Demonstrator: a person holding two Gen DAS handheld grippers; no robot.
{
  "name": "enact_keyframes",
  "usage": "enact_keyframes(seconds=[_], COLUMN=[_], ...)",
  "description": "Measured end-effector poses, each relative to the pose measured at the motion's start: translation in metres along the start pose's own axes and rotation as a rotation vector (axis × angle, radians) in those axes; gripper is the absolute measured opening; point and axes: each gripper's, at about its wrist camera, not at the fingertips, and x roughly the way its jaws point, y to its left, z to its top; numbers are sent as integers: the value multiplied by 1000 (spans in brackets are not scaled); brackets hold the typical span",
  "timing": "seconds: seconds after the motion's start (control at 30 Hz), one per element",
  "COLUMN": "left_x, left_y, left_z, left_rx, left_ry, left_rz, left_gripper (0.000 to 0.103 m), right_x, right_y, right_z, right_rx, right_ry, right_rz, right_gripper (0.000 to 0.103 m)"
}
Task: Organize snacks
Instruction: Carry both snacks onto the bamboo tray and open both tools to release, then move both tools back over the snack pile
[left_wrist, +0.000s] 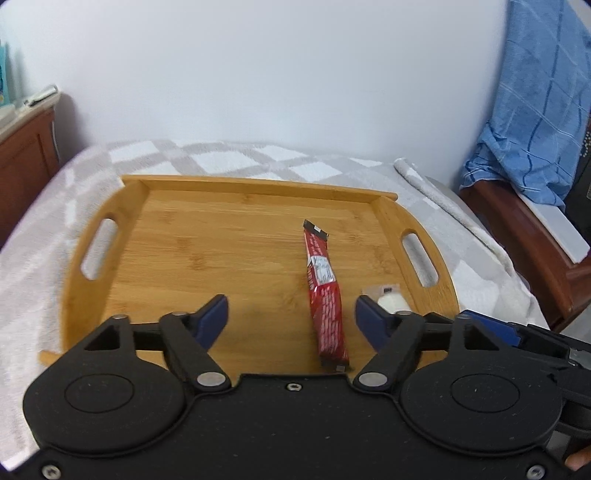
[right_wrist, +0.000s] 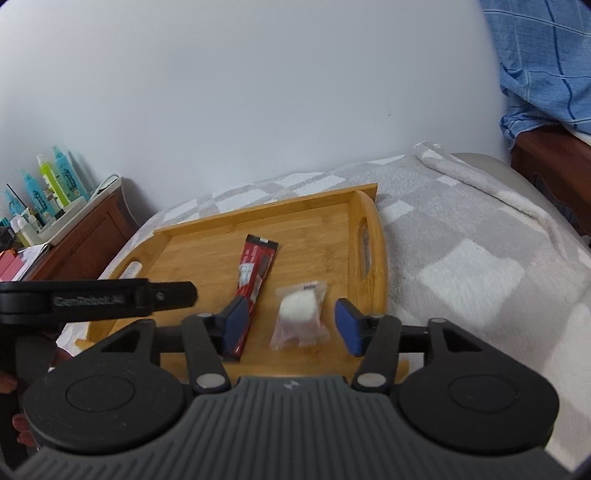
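A bamboo tray with cut-out handles lies on a checked grey-white blanket. On it rests a long red snack stick, and to its right a clear packet with a white round snack. My left gripper hovers open above the tray's near edge; the red stick lies below it, untouched. My right gripper is open too, with the white packet lying on the tray beneath its gap, pads apart from it. The left gripper's body shows at the left of the right wrist view.
A wooden cabinet with bottles stands left of the bed. A blue checked cloth hangs over wooden furniture on the right. A rolled white towel lies along the blanket's right side. A white wall is behind.
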Motion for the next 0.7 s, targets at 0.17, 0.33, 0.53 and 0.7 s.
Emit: enact_keyframes(seconds=[0.17,0.33,0.53,0.7], left_x=[-32,-60,-89,-105], left_y=[7,13,16,13], left_z=[-23,-51,-87,-112], left_rx=[2,-3,3,20], left_ry=[-21,-44,-83,-87], left_rz=[4,1,15,5], left_gripper=[84,86,89,90], right_x=[-21,-41,-69,-87], right_y=[11,14,16,16], right_z=[-17,-37,-67,-92], right_rx=[-52,-36,-15,10], right_ry=[-30,-73,-106,-102], right_rz=[-11,-17,-53,-82], right_gripper=[84,89,94,101])
